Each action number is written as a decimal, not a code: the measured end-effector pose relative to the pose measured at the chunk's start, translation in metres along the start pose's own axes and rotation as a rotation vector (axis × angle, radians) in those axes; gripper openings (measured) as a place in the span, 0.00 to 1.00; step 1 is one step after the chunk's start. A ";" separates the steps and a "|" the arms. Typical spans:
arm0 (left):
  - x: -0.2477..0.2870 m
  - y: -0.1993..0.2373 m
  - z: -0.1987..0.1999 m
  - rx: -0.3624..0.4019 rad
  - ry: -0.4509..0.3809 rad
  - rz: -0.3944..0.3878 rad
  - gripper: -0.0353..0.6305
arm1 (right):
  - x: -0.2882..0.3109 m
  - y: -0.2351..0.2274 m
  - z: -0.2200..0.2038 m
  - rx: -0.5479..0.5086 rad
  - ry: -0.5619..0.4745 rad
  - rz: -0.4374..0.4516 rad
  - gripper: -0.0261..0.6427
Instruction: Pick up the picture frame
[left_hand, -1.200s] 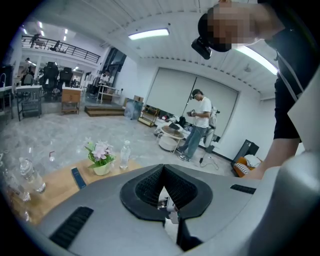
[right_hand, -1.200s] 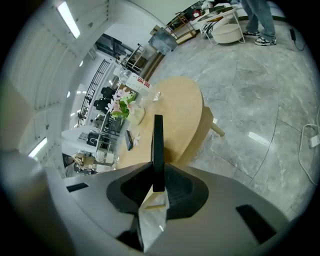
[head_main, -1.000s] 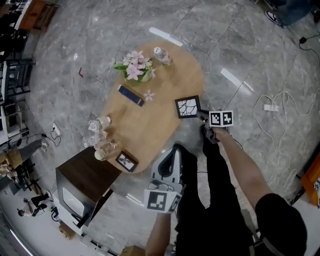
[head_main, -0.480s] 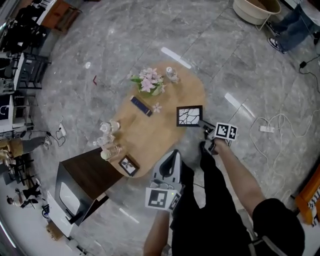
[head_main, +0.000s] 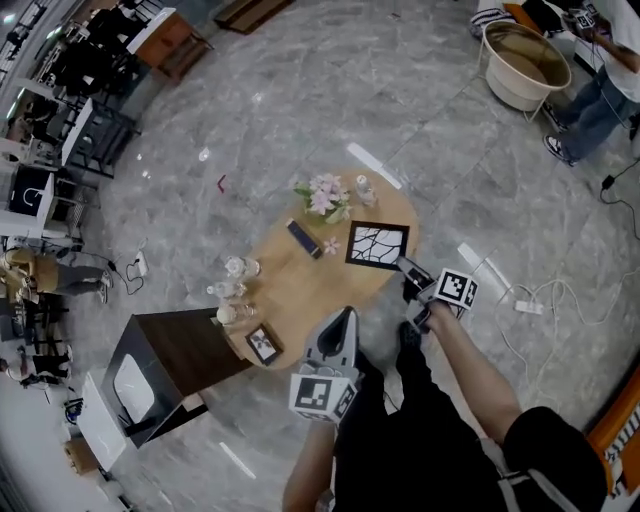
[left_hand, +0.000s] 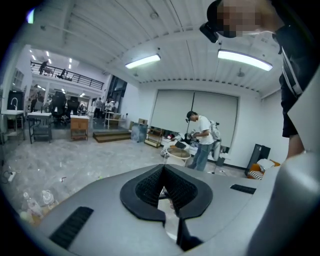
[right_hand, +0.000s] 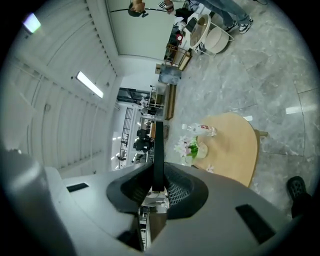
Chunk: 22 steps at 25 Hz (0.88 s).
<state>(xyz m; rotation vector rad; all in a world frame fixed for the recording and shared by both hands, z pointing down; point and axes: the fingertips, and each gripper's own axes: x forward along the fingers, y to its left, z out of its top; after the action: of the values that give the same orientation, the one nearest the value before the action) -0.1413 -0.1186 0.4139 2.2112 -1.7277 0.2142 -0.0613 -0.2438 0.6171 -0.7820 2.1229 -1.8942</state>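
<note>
Gripping picture frame edge-on in right claw, over table; left claw clenched, empty.

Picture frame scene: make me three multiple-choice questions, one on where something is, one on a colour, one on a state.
1. The pink flowers stand:
A) on the floor
B) on the wooden table
C) on the dark cabinet

2. The border of the picture frame is:
A) red
B) white
C) black

3. The right gripper is:
A) shut on the picture frame
B) open and empty
C) shut on a bottle

Answers:
1 B: the head view shows them on the tabletop, near its far end.
2 C: a black edge surrounds the white cracked pattern.
3 A: the right gripper view shows its tongs clamping the frame's thin edge.
</note>
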 end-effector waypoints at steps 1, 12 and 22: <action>-0.002 0.001 0.004 0.003 -0.010 0.008 0.07 | -0.001 0.010 0.005 -0.024 -0.003 0.009 0.15; -0.025 0.007 0.033 -0.006 -0.132 0.045 0.07 | -0.022 0.153 0.025 -0.076 -0.071 0.301 0.15; -0.032 0.015 0.051 -0.035 -0.197 0.066 0.07 | -0.068 0.232 0.013 -0.020 -0.080 0.354 0.15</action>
<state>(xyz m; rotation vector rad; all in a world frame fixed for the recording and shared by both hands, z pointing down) -0.1677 -0.1096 0.3583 2.2159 -1.8933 -0.0198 -0.0571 -0.2107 0.3778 -0.4396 2.0703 -1.6327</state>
